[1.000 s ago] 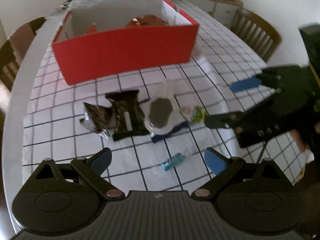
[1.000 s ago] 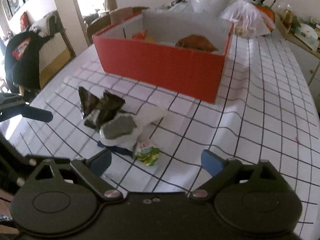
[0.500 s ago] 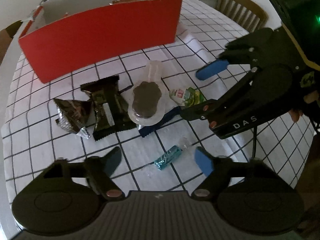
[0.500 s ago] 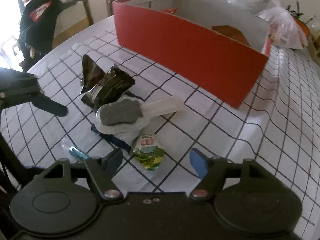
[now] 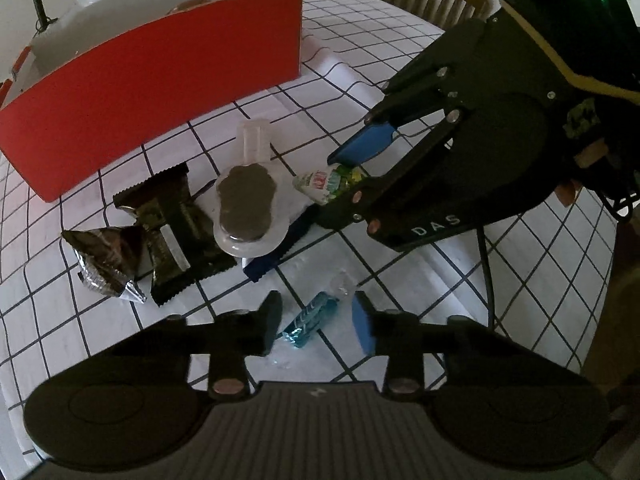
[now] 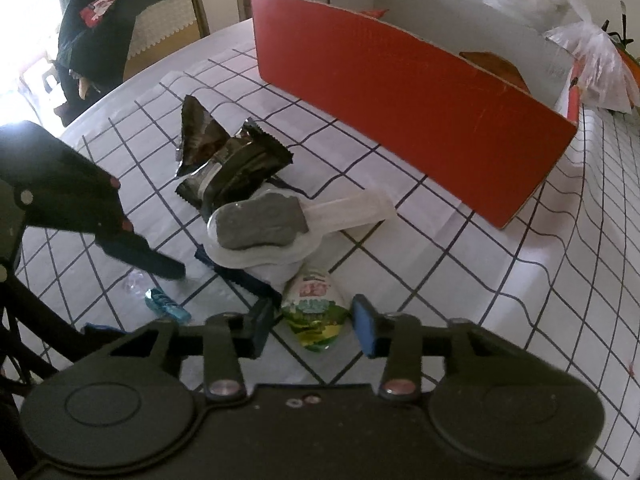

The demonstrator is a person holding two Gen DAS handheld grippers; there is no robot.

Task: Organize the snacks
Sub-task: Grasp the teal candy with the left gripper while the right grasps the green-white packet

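Checked tablecloth [image 6: 460, 280] carries a green egg-shaped snack [image 6: 316, 314] gripped by the right gripper [image 6: 314, 326], just closed.

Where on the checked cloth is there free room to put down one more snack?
Free cloth lies right of the egg-shaped snack, below the red box. It is crowded where the dark wrappers, the lollipop pack and the blue candy lie.
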